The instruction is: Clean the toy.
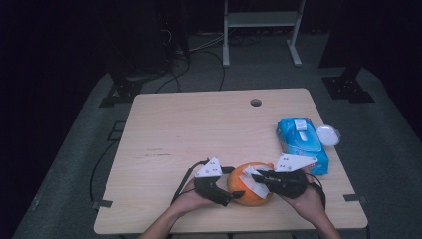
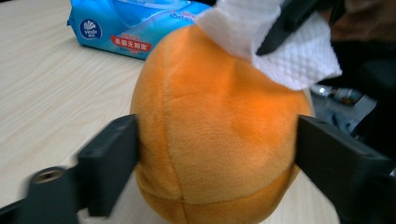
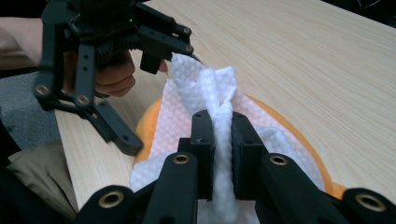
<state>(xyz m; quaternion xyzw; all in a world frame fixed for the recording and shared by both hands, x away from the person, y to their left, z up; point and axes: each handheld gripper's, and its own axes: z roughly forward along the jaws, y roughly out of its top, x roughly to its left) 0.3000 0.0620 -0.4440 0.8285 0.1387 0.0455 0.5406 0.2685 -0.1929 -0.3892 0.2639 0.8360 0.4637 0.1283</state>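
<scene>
Orange plush (image 2: 219, 135) braced between left tool (image 1: 215, 185) pads | white wipe (image 3: 219, 116) pinched in right tool (image 1: 263, 177) | gentle strokes advised, plush kept steady on tabletop (image 1: 199, 124)

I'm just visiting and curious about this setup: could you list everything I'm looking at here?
Plush ball: one, orange, near table edge, between both grippers.
Wipe: one, white, draped on the ball's top.
Wipes pack: one, blue, right side of table.
Lid: one, white, round, beside the pack.
Table: one, light wood, round hole near far edge.
Frame: one, white, on the floor beyond.
Left gripper: black fingers either side of the ball.
Right gripper: black fingers pinching the wipe.
Hands: two, at bottom.
</scene>
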